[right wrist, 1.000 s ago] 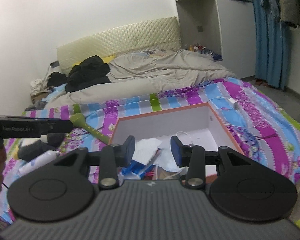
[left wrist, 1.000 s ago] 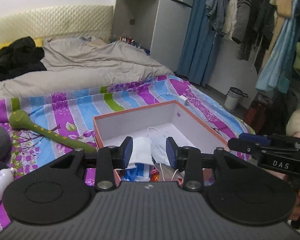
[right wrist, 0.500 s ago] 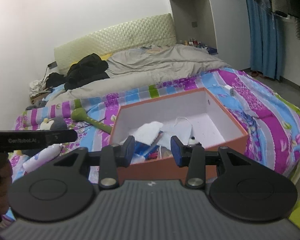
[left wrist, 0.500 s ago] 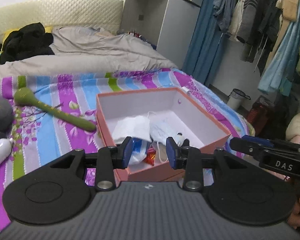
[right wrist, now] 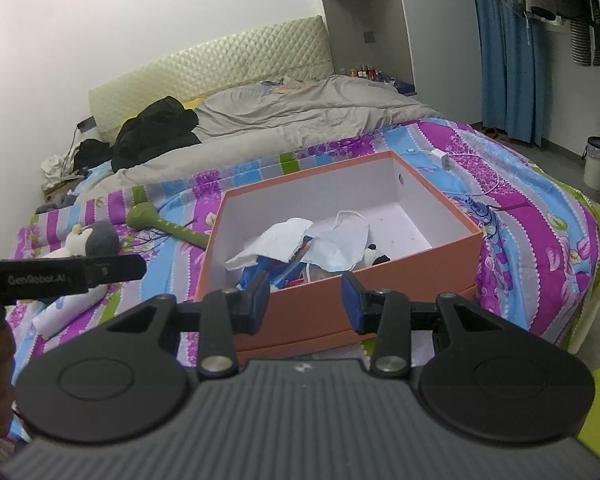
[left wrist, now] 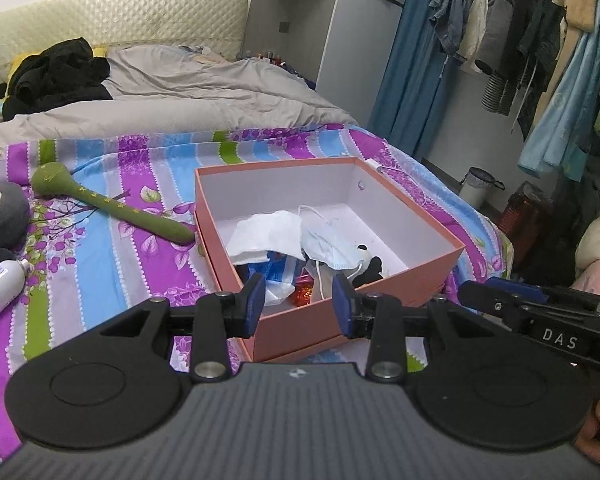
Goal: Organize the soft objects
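An orange box sits on the striped bedspread. It holds white cloths, a blue face mask, a small panda toy and bright wrappers. A green stick-shaped plush lies left of the box. A grey penguin plush lies further left. My left gripper is open and empty before the box's near wall. My right gripper is open and empty, also before the near wall.
A white bottle lies at the bed's left edge. A charger and cable lie beyond the box. Grey duvet and black clothes cover the far bed. Hanging clothes and a bin stand to the right.
Both grippers have pulled back and up from over the box, so its whole rim and front wall now show. Both stayed open and empty.
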Demonstrator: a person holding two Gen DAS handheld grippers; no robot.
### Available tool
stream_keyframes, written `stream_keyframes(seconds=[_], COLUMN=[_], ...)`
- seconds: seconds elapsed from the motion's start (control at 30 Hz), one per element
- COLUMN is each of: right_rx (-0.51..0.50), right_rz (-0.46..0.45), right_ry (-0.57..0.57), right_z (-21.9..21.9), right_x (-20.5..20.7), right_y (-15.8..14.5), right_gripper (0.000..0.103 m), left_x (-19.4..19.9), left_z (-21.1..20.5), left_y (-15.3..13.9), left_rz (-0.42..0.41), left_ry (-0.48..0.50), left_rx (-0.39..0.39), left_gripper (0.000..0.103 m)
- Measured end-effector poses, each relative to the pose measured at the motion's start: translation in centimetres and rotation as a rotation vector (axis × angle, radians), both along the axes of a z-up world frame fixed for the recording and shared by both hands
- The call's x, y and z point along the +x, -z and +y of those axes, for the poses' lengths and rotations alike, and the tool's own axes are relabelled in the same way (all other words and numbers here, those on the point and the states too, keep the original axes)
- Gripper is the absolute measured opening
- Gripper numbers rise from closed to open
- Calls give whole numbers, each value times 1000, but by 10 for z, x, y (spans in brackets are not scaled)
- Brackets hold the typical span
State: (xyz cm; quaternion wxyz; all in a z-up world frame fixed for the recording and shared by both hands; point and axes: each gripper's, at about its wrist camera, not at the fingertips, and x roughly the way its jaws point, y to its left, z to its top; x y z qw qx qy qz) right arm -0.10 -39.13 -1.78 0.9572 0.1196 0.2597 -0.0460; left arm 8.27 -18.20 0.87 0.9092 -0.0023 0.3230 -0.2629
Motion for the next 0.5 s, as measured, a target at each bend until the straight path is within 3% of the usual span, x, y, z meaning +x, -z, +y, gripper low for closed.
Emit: stream_keyframes(seconds=[0.43, 0.5], right_rx=[-28, -15], right_rz=[22, 22], right_ry=[19, 12], right_z=[-2, -4], right_x=[0, 1], right_y=[-1, -1], right_gripper=[42, 42], left_x=[2, 3], left_z=[-1, -1], left_y=[1, 2], left_rz=[7, 8], left_ry=[6, 1], left_rx=[-19, -20], left_gripper=[43, 50])
